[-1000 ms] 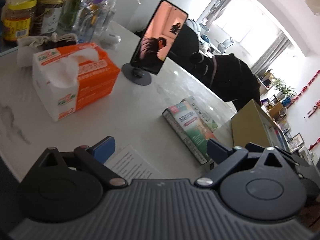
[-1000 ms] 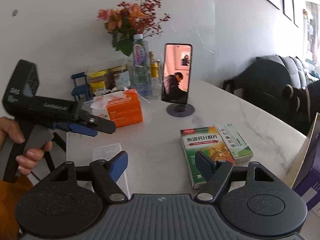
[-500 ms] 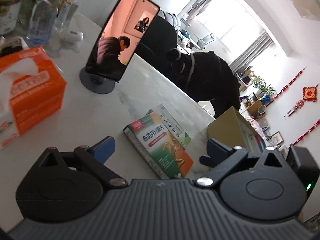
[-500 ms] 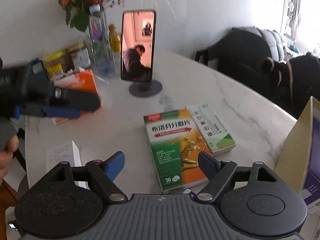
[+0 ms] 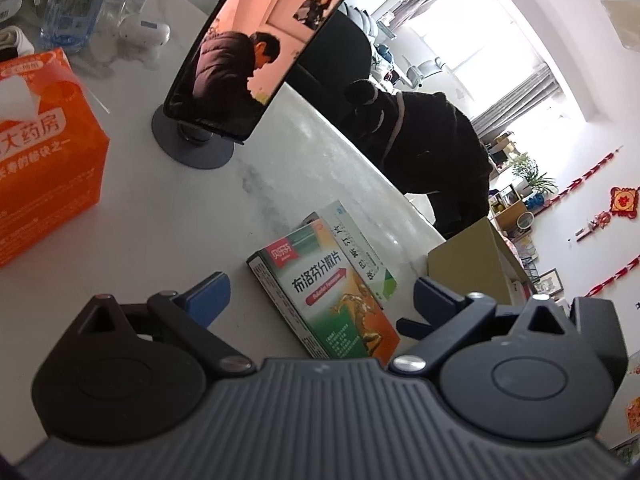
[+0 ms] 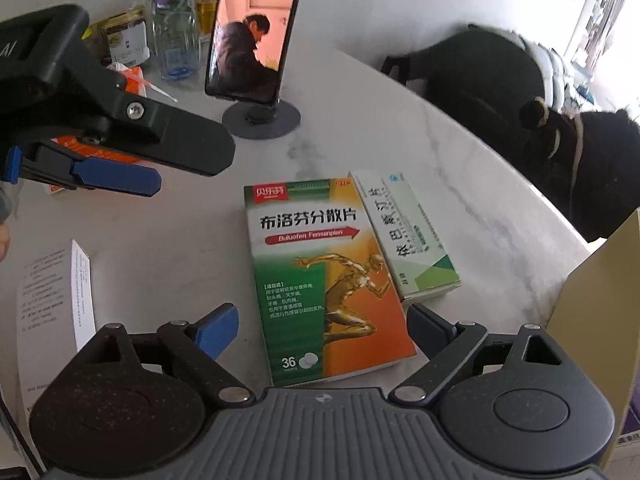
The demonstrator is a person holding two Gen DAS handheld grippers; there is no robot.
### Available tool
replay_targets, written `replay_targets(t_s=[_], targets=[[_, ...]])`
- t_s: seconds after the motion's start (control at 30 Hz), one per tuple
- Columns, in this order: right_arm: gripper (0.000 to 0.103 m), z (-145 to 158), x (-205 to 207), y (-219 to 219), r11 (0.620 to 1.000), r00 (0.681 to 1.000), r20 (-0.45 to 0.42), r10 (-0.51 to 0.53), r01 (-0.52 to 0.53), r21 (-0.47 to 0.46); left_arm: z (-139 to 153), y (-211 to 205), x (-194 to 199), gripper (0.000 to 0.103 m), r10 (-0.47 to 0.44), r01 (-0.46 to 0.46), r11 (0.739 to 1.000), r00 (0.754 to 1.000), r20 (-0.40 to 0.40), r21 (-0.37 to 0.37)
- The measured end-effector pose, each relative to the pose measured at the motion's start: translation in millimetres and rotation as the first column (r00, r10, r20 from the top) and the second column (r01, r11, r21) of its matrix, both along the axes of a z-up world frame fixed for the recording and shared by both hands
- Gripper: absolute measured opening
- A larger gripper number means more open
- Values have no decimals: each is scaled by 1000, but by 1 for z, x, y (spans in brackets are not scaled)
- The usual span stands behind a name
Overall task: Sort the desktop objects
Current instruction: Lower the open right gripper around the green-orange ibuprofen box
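Right gripper [image 6: 322,326]: jaws spread wide, nothing between the blue pads, held low over the near edge of the counter and pointing toward its far edge. Left gripper [image 5: 318,294]: jaws likewise wide apart and empty, low over the counter. From the right wrist view the left gripper [image 6: 120,178] reaches in from the counter's left edge, roughly level, blue pad foremost. A sliver at that view's left border is possibly a fingertip; too little shows.
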State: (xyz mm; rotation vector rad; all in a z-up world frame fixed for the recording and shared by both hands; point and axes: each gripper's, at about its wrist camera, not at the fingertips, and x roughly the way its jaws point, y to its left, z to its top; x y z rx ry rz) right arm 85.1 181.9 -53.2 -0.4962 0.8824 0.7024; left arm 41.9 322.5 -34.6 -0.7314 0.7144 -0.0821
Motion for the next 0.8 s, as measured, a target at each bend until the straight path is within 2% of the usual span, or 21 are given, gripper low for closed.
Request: replay_targets(t_s=[0.1, 0.37, 0.63, 0.8], targets=[[93, -8, 7, 2, 1000, 999, -33, -14, 14, -12, -4, 1, 5, 100, -1, 1, 1000, 1000, -12, -11], [96, -18, 17, 4, 998, 998, -38, -42, 40, -39, -13, 3, 12, 100, -2, 1, 999, 999, -36, -38], [93, -16, 20, -2, 997, 994, -89, -69, 72, 27, -18, 4, 10, 100, -5, 2, 998, 999, -49, -59], [91, -9, 22, -10, 990, 983, -166, -76, 94, 104, -21, 5, 9, 100, -10, 5, 997, 998, -54, -81]])
